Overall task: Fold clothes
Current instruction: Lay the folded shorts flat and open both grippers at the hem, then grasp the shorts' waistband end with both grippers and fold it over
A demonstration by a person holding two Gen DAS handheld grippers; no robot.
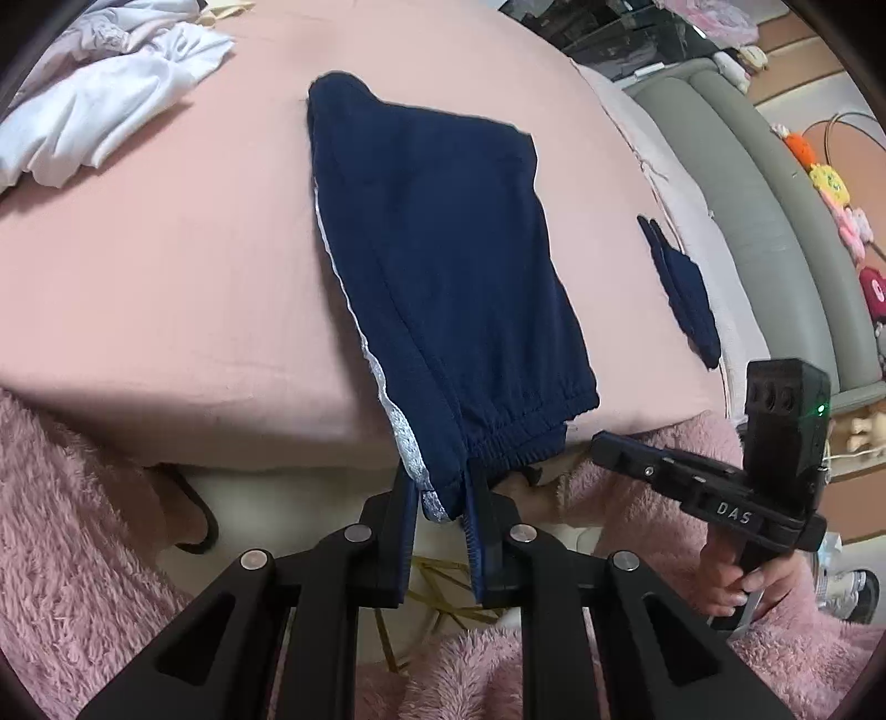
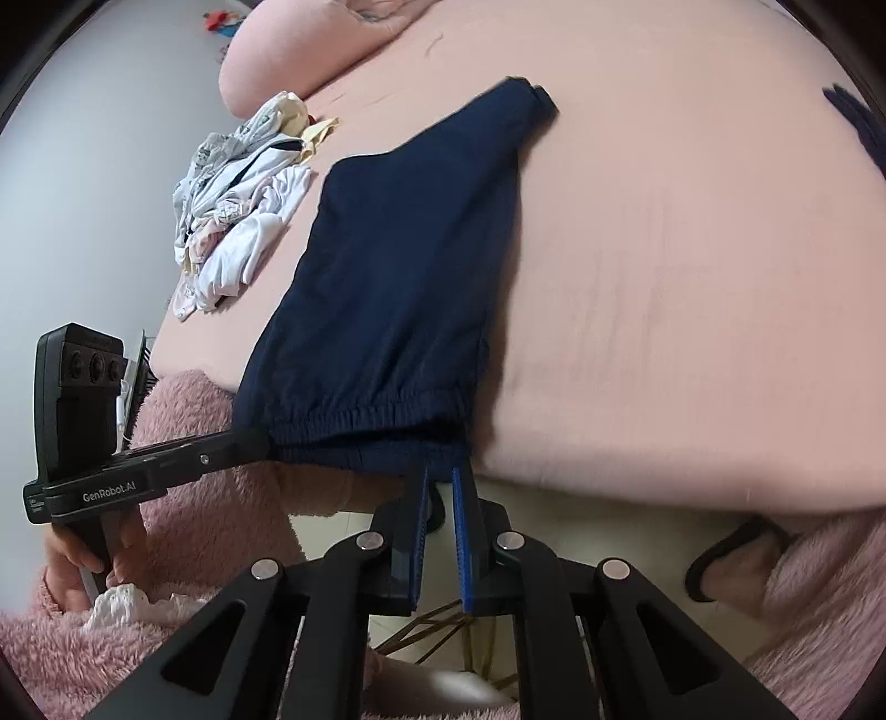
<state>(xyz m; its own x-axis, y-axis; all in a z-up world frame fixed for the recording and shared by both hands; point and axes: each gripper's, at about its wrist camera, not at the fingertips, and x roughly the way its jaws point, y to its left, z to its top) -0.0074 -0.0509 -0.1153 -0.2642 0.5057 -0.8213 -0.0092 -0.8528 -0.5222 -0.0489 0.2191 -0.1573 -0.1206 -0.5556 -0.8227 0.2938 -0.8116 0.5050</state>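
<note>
Navy trousers [image 1: 443, 249] [image 2: 398, 277] lie flat on the pink bed sheet [image 1: 166, 249], with a white strip along one side. Their elastic waistband [image 1: 526, 426] hangs at the bed's near edge. In the left wrist view my left gripper [image 1: 441, 487] is shut on the waistband's left corner, with cloth pinched between its fingers. The right wrist view shows my right gripper [image 2: 441, 476] shut on the other waistband corner. Each gripper appears in the other's view, the right gripper [image 1: 534, 472] and the left gripper [image 2: 260, 440], both held by hands in fluffy pink sleeves.
A heap of white clothes [image 1: 111, 99] [image 2: 238, 210] lies at the bed's far side. A small navy item [image 1: 686, 293] rests near the grey padded bed frame [image 1: 775, 221]. A pink pillow [image 2: 288, 50] lies at the far end. A slippered foot [image 2: 731, 559] stands on the floor below.
</note>
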